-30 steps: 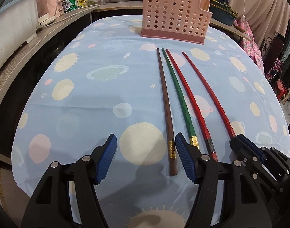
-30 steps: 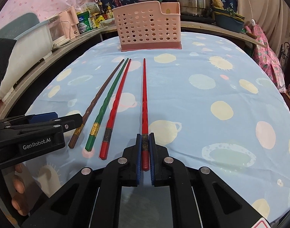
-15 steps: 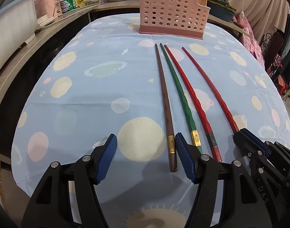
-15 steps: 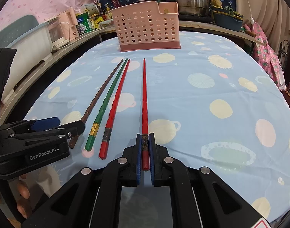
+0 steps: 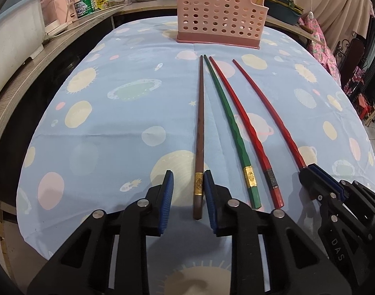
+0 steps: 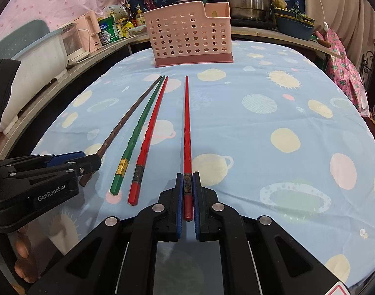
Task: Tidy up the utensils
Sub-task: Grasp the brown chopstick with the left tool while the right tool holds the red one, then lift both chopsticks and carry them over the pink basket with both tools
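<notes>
A blue planet-print cloth covers my worktop (image 5: 94, 132), the pink basket (image 5: 219, 14) at its far end. I see nothing filed from this row: four chopsticks lie flat. My right gripper (image 6: 187, 191) is clamped on the outer red chopstick (image 6: 186, 127). My left gripper (image 5: 188, 191) is closing its fingers around the brown chopstick (image 5: 200, 132), left pad not touching. The green chopstick (image 5: 226, 118) and inner red chopstick (image 5: 246, 123) wait untouched.

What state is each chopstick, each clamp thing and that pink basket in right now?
Brown chopstick: flat on the cloth, butt between the closing left gripper pads, not yet squeezed.
Green chopstick: flat, untouched.
Inner red chopstick: flat, untouched.
Outer red chopstick: clamped at its butt by the shut right gripper.
Pink basket: upright at the far end of the table.
</notes>
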A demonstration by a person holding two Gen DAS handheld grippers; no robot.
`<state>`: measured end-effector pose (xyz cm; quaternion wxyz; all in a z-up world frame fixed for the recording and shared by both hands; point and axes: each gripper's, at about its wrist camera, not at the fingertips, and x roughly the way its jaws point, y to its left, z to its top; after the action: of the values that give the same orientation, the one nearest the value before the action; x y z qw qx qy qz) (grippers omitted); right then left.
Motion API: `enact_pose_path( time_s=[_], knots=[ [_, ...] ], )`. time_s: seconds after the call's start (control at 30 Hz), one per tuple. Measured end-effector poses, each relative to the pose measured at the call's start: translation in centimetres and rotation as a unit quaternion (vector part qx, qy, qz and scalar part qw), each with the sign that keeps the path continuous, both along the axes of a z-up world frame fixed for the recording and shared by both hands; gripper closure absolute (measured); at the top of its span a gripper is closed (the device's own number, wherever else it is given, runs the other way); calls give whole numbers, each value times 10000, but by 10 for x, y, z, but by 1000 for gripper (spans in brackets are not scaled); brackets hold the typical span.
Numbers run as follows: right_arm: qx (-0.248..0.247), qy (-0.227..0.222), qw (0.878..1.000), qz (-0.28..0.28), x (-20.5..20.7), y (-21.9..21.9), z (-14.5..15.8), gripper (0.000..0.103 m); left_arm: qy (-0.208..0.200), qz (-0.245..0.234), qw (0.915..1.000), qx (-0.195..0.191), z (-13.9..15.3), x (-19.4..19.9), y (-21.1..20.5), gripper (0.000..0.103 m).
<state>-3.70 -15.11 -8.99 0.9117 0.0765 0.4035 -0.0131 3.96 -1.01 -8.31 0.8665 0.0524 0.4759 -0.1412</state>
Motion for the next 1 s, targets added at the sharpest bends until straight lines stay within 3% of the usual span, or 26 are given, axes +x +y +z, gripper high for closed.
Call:
enact_pose_path(
  time_s=[0.23,0.53,0.73,1.0],
  knots=[
    [-1,0,10000,1,0,0,0,96,33,-17,10000,-39,0,0,1,94],
    [79,21,10000,-2,0,-2,0,96,116,-94,9997,-172,4,0,0,96],
    [131,-123,9998,-24,-3,-5,14,96,-37,-52,9994,-344,26,1,5,96],
    [149,-669,9976,-73,0,-14,62,96,-478,32,9970,-607,76,12,15,96]
  ],
)
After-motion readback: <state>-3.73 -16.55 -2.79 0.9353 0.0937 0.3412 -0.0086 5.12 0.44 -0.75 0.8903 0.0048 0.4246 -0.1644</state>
